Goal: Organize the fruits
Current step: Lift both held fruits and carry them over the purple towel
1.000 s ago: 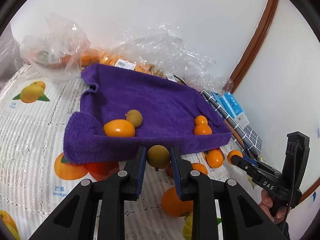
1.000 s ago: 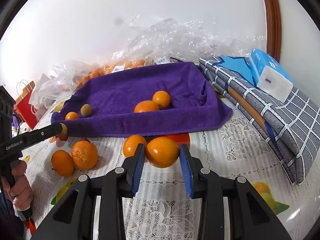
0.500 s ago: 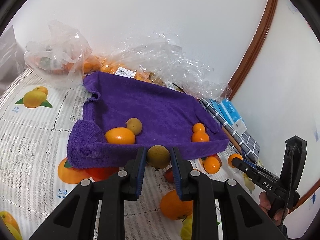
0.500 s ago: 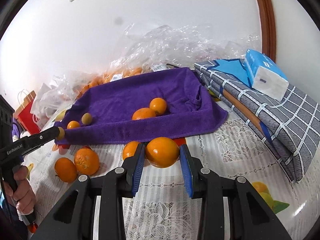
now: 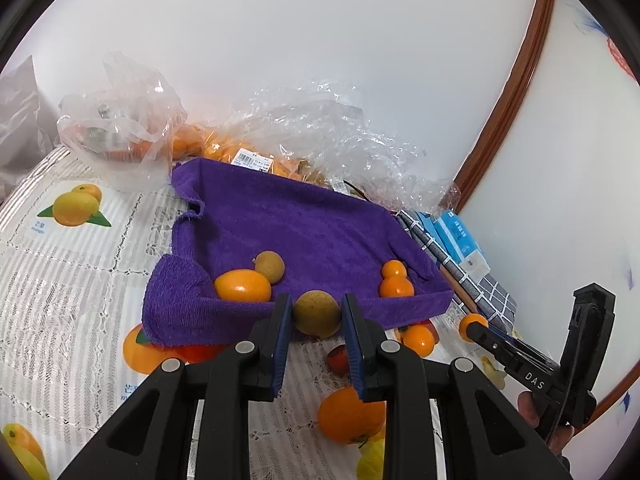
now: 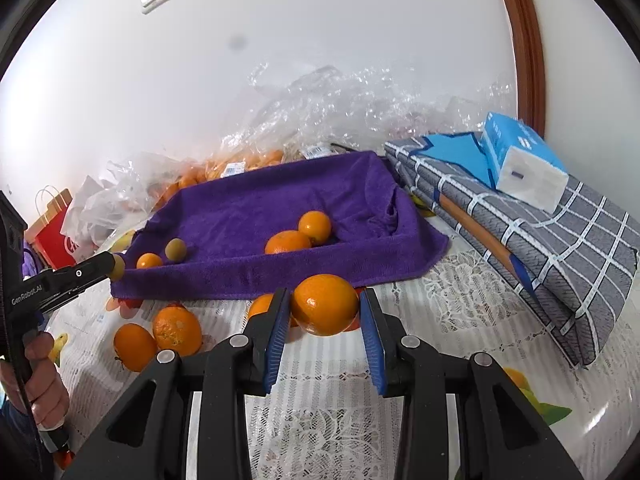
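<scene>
A purple towel (image 5: 304, 232) lies spread on the table, its edges turned up. On it sit an orange kumquat (image 5: 242, 286) beside a brown longan (image 5: 270, 266), and two oranges (image 5: 395, 278) at its right end. My left gripper (image 5: 317, 314) is shut on a brown longan (image 5: 317, 313), held just before the towel's near edge. My right gripper (image 6: 324, 306) is shut on an orange (image 6: 324, 304), held above the table in front of the towel (image 6: 280, 216). Loose oranges (image 6: 176, 330) lie on the tablecloth before the towel.
Clear plastic bags (image 5: 320, 136) with more fruit lie behind the towel against the wall. A folded grey checked cloth (image 6: 540, 240) with a blue tissue pack (image 6: 520, 160) on it lies to the right. A red paper bag (image 6: 56, 232) stands at the far left.
Both grippers have risen and drawn back a little with their fruit still held. The towel and its fruit look smaller and further off; nothing on it has moved.
</scene>
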Demonstrator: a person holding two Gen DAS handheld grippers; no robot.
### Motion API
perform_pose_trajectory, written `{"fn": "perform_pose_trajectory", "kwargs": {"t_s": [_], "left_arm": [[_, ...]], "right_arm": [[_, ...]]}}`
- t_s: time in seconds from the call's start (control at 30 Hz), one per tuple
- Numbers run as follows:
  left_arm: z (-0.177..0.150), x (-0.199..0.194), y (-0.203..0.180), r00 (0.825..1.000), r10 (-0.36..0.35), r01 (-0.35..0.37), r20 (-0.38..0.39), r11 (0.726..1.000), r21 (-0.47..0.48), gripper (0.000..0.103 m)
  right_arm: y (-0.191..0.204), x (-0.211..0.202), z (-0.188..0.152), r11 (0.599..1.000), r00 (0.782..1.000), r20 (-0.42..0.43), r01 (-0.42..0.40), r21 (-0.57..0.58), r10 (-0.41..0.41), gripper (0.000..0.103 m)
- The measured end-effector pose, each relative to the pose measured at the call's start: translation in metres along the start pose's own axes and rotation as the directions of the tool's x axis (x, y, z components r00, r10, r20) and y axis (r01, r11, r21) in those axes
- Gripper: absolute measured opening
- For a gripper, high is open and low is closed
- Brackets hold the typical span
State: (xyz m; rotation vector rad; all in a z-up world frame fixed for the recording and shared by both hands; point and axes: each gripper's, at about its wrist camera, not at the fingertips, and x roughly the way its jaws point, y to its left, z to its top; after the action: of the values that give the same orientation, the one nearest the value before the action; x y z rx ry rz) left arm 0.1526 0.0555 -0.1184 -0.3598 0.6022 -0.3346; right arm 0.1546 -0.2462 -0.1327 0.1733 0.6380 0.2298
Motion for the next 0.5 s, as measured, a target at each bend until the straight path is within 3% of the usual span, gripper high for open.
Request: {"fn": "perform_pose_trajectory", "kwargs": {"t_s": [0.27, 0.5], "left_arm": [[0.007, -0.012, -0.007, 0.999, -0.041, 0.040, 0.036, 0.999, 0.013, 0.024], [0.029, -0.015, -0.012, 0.999, -0.017, 0.017, 0.040, 1.000, -0.001, 0.024]], "right_arm": [[0.001, -0.006, 0.005, 1.000, 0.999, 0.032, 0.001, -0.006, -0.001, 0.035], [0.010, -0.013, 0.032, 0.999, 0.998, 0.059, 0.000, -0.039, 0.003, 0.035]]}}
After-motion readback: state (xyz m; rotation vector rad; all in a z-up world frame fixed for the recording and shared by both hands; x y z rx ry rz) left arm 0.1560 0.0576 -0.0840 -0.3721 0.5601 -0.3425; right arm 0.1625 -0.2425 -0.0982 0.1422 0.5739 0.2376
